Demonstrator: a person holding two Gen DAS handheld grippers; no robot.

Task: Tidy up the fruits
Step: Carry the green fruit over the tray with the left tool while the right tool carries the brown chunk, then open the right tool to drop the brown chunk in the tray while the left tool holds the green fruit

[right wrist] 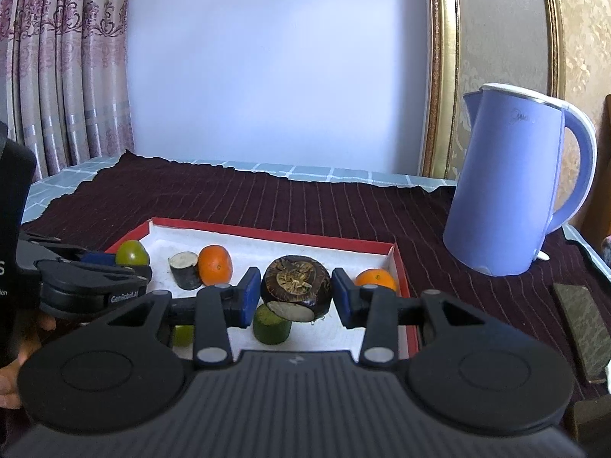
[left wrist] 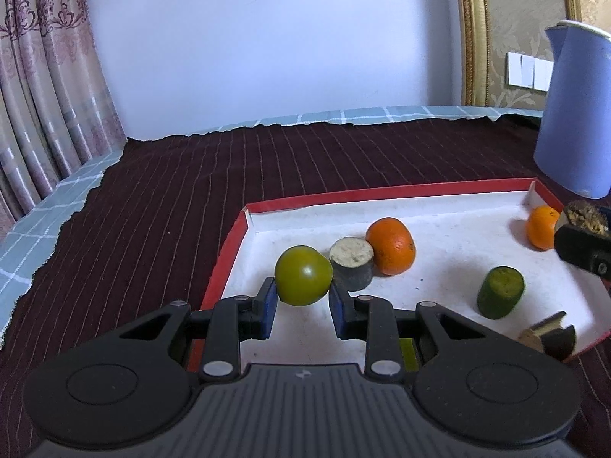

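Fruits lie in a red-rimmed tray on dark cloth. Left wrist view: the left gripper pinches a green fruit over the tray's near left corner; behind it sit a grey stub and an orange (touching).

Right wrist view: the right gripper clamps a dark brown fruit above a green cylinder; a blue kettle stands right of the tray.
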